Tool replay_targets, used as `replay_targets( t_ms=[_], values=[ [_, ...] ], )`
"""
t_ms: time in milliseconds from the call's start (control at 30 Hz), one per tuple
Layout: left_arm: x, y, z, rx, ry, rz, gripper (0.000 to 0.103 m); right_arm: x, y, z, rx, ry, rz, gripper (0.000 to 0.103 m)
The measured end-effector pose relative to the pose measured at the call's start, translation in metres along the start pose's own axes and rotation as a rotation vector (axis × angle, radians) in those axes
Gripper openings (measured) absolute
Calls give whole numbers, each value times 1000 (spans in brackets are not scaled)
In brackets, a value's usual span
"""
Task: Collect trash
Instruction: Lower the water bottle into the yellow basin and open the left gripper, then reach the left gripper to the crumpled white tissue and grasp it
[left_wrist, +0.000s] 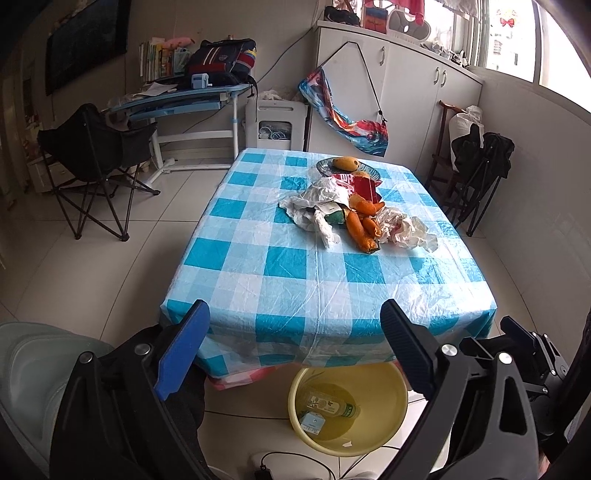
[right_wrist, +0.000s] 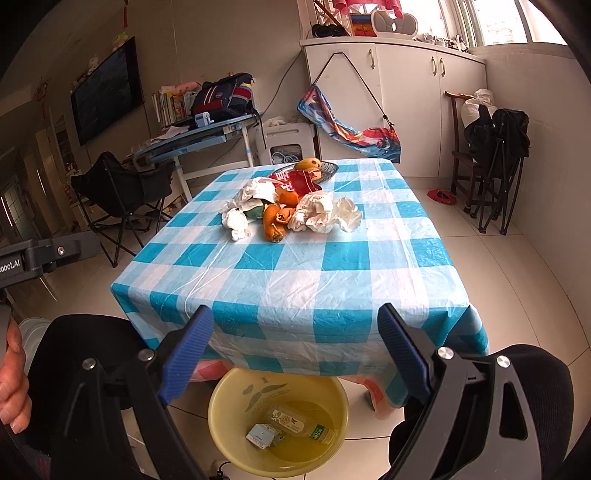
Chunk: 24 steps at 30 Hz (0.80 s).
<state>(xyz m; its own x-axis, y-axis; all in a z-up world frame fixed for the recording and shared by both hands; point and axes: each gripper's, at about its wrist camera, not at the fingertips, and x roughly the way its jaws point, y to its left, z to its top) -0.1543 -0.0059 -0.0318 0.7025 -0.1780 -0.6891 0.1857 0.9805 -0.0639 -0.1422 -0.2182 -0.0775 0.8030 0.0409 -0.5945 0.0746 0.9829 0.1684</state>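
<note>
Overhead, both ribbed blue tongs, left and right, wide apart, empty, above crinkly checked tablecloth.

Checked table on white tiled floor. Behind table: white cabinets, blue desk. Left: folding chair, TV. Right: bright window.

The counter is viewed downward from beyond its near edge by both wrist cameras, side by side, with the yellow basin shared below.
</note>
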Motion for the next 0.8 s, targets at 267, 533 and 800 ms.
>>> replay_targets(
  t_ms=[267, 533, 800],
  values=[
    [-2, 1, 2, 6, -7, 4, 90, 2, 8, 2, -18, -6, 16, 87],
    [4, 8, 5, 16, 6, 9, 90, 10, 13, 8, 5, -1, 44, 87],
    [14, 13, 10, 18, 24, -9, 90, 9, 30, 9, -62, -11, 46, 87]
  ],
)
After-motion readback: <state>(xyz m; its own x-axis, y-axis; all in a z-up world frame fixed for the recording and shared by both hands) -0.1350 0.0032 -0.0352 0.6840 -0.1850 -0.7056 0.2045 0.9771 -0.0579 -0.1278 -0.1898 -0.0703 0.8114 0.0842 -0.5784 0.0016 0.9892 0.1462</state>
